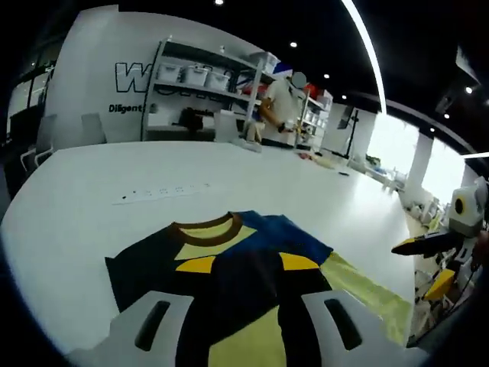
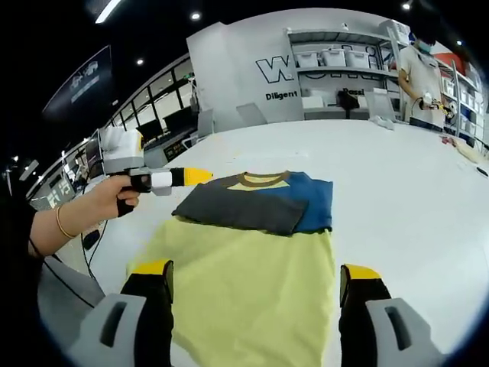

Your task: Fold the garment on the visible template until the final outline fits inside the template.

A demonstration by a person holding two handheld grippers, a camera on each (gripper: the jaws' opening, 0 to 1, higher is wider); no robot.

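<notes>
Folded garment on yellow template, both grippers' fingers spread wide, holding nothing (left gripper hand-held).

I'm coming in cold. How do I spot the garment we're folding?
Look at the big white table. Near its middle lies the garment, a shirt with a pale yellow body, dark grey and blue sleeves folded across its chest, and a brown-ringed collar. Nothing else on the table is that colourful.

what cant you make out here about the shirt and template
- Template: garment covers the table in the right gripper view; no outline discernible.
- Hem: cut off behind the right gripper.
- Left gripper view: the left gripper hides the garment's near part.
</notes>
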